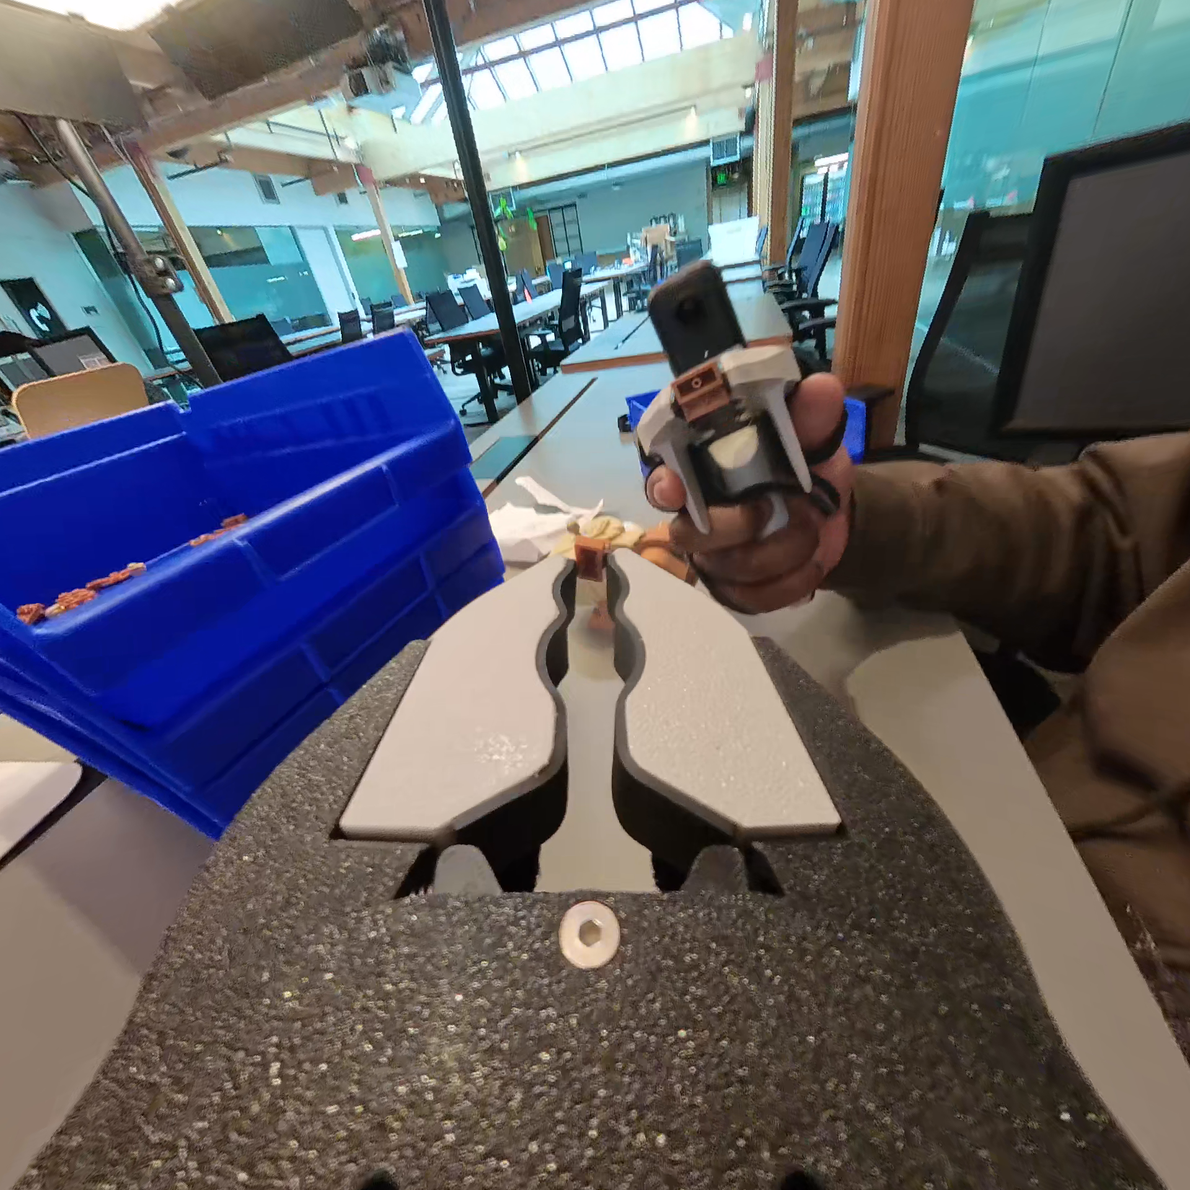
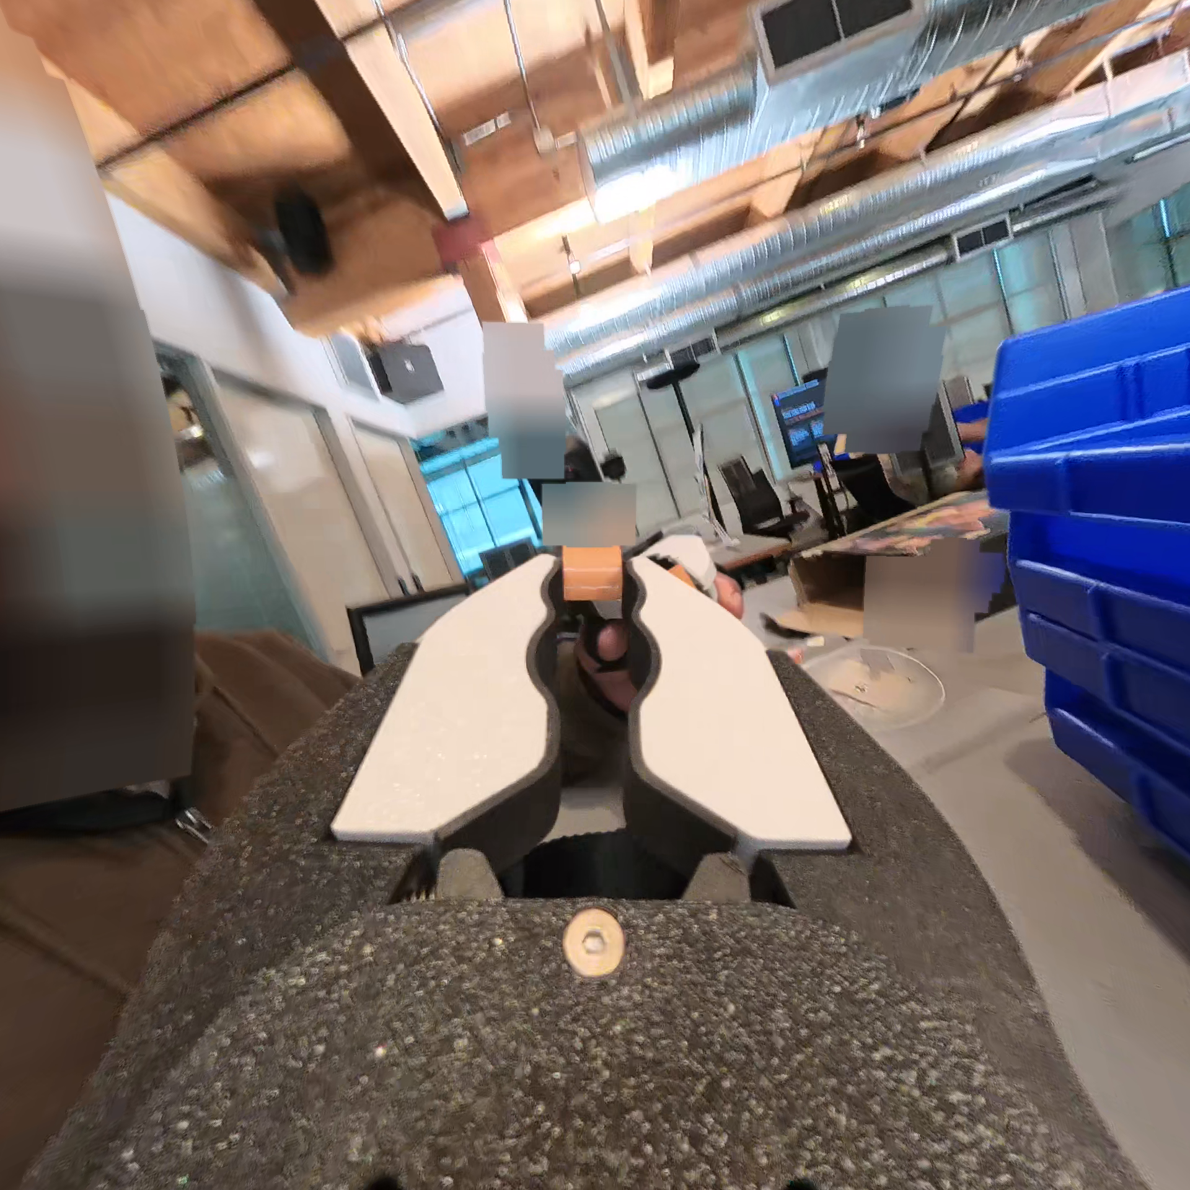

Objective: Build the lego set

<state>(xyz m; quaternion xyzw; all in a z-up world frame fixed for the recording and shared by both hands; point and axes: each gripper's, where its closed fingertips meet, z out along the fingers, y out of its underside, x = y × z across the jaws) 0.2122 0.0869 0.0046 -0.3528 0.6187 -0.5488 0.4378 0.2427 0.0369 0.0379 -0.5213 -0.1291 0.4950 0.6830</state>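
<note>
A: Largest first: the stacked blue plastic bins (image 1: 257, 579) stand left of two grey-fingered handheld grippers. What does each hold?

B: One piece each. The left gripper (image 1: 590, 566) is clamped on a small brown square brick (image 1: 590, 559); the right gripper (image 2: 592, 579) pinches an orange rounded brick (image 2: 592, 581), both raised above the grey table (image 1: 934, 740).

A: The risk?

B: Both grips sit at the very fingertips; a misaligned push could probably twist a brick loose.

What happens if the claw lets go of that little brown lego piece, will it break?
Probably not. The brown lego piece in the left claw looks like hard, stiff plastic, so it should not bend. It seems tiny and light. Only its edges are pinched at the fingertips, so it could slip and bounce on the grey table.
</note>
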